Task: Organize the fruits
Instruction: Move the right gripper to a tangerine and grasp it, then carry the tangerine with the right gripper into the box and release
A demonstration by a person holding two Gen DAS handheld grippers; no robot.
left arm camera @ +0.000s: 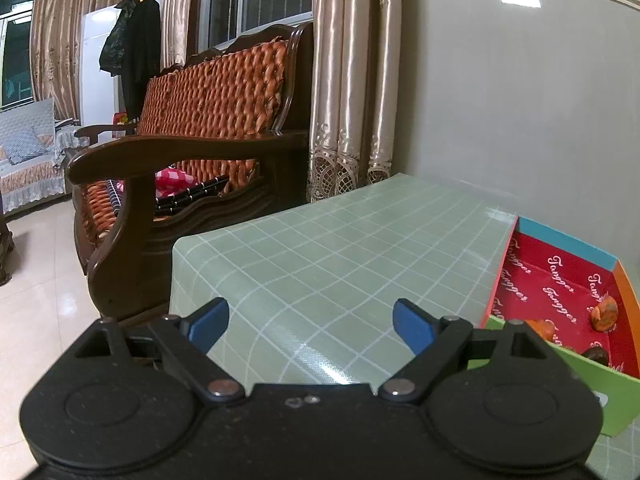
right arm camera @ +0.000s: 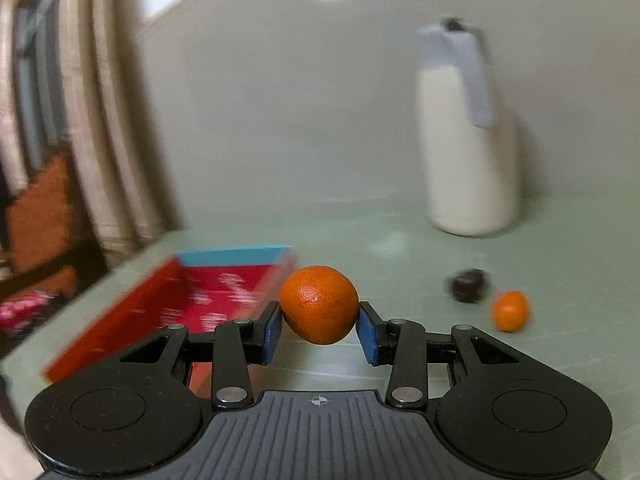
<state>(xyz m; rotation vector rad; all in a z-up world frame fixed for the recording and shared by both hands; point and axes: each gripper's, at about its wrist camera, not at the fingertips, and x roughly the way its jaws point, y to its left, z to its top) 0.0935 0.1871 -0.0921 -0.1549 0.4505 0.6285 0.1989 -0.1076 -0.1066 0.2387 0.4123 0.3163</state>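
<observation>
My right gripper (right arm camera: 319,322) is shut on an orange (right arm camera: 319,304) and holds it above the table, just right of the red box (right arm camera: 168,312) with a blue far wall. A second small orange (right arm camera: 510,311) and a dark round fruit (right arm camera: 467,285) lie on the table to the right. My left gripper (left arm camera: 310,326) is open and empty over the green checked tablecloth (left arm camera: 340,240). In the left wrist view the red box (left arm camera: 560,280) is at the right, holding an orange fruit (left arm camera: 604,312), a dark fruit (left arm camera: 596,354) and another fruit partly hidden.
A tall white jug (right arm camera: 466,136) with a grey handle stands at the back of the table near the wall. A wooden armchair (left arm camera: 192,152) with an orange woven back stands left of the table. Curtains (left arm camera: 352,80) hang behind it.
</observation>
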